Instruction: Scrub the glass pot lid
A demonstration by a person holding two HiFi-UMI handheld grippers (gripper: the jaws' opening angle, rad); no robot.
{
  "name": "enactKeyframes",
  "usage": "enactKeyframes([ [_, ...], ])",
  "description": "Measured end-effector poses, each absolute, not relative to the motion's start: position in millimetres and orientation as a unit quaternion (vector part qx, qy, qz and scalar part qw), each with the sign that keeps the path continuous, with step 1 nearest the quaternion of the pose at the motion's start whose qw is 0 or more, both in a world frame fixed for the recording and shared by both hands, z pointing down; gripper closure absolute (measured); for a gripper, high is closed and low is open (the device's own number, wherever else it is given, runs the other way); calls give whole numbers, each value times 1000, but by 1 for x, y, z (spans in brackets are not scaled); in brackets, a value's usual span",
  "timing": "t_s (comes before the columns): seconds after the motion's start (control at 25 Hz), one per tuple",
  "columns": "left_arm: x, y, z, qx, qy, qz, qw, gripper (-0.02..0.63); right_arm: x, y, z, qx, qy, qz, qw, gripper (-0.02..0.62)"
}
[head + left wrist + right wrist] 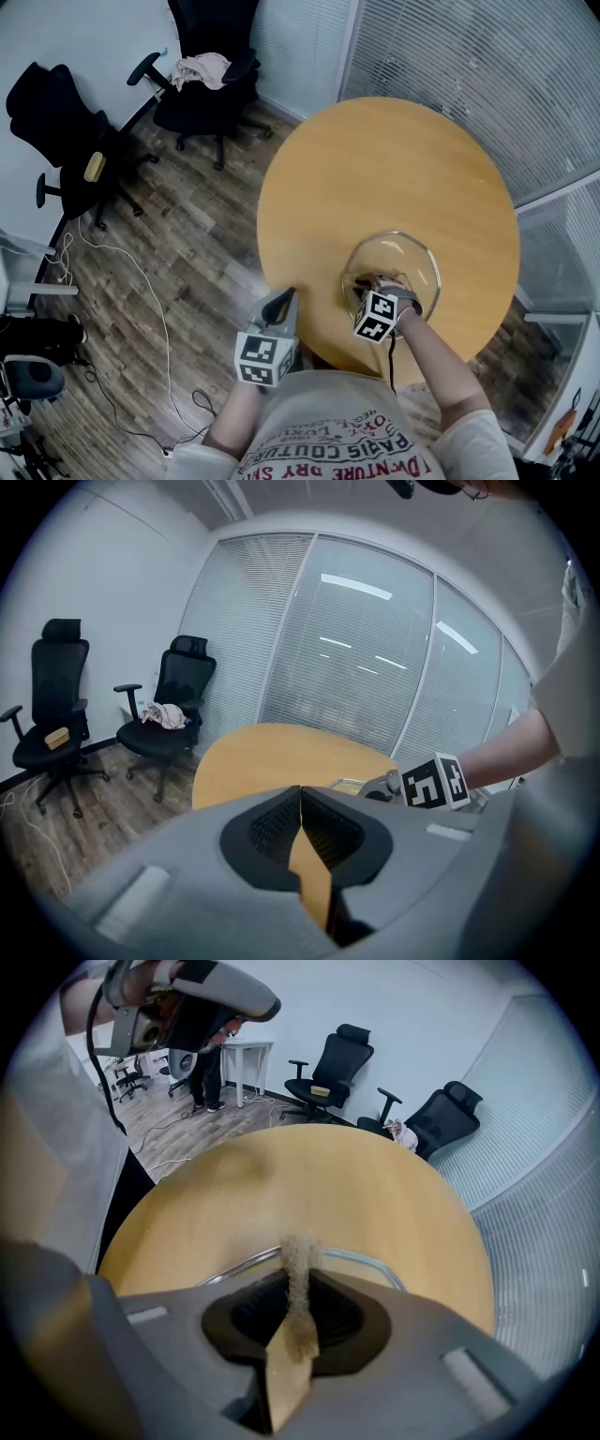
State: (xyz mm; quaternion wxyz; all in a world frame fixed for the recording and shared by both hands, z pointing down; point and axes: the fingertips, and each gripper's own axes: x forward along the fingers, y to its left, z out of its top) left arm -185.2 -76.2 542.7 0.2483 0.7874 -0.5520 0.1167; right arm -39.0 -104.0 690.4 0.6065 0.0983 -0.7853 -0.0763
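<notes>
The glass pot lid [405, 253] lies on the round wooden table [375, 159], near the edge closest to me. My right gripper [373, 285] hovers over the lid's near side, shut on a tan fibrous scrub pad [300, 1260]. In the right gripper view the pad sticks out past the jaws, with the lid's metal rim [375, 1264] just beyond it. My left gripper [285, 298] is at the table's near left edge, apart from the lid. Its jaws are shut with nothing between them [301, 803].
Two black office chairs [204, 84] [70, 150] stand on the wood floor to the left, one with a cloth on its seat. Cables [141, 281] trail across the floor. A glass wall with blinds [469, 66] runs behind the table.
</notes>
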Motion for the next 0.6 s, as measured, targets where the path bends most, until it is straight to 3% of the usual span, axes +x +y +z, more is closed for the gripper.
enactKeyframes([
  [0.6, -154, -79, 552, 806, -517, 127, 259, 598, -24, -62, 688, 72, -796, -29, 600, 529],
])
